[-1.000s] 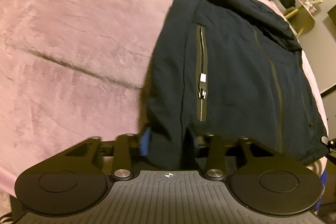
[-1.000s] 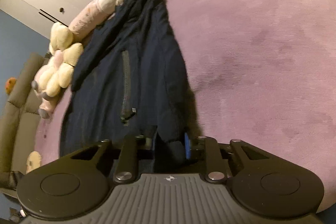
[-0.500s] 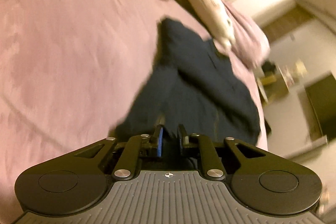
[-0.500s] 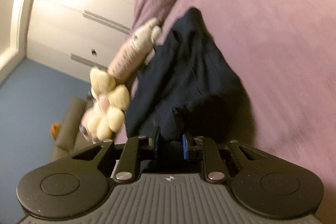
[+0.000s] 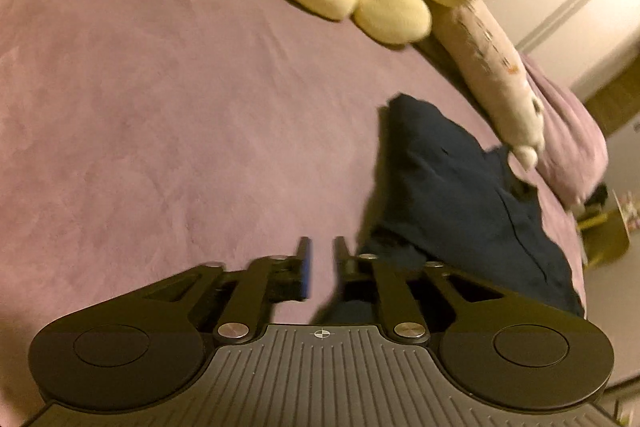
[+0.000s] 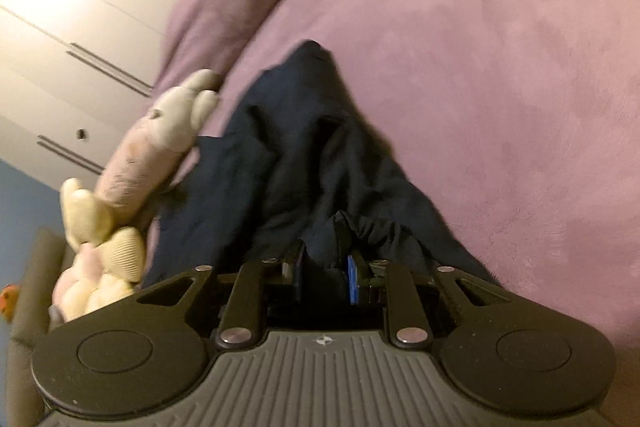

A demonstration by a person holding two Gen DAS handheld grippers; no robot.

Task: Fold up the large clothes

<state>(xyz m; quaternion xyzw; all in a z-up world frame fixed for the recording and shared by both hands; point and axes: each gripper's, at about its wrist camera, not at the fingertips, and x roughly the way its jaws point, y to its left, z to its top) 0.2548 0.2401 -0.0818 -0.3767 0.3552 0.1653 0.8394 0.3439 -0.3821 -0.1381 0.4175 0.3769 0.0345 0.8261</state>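
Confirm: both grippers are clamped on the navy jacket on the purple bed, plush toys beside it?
Not both. The left wrist view shows the left gripper with only bedspread between its fingers, its jaws having just been opening. The right gripper is clamped on the navy jacket, and the plush toys lie beside it.

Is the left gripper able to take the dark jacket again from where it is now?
Probably yes. The left gripper has just been opening and holds nothing; only purple bedspread shows between its fingers. The dark jacket lies just beside it, with nothing between them. The right gripper grips the jacket.
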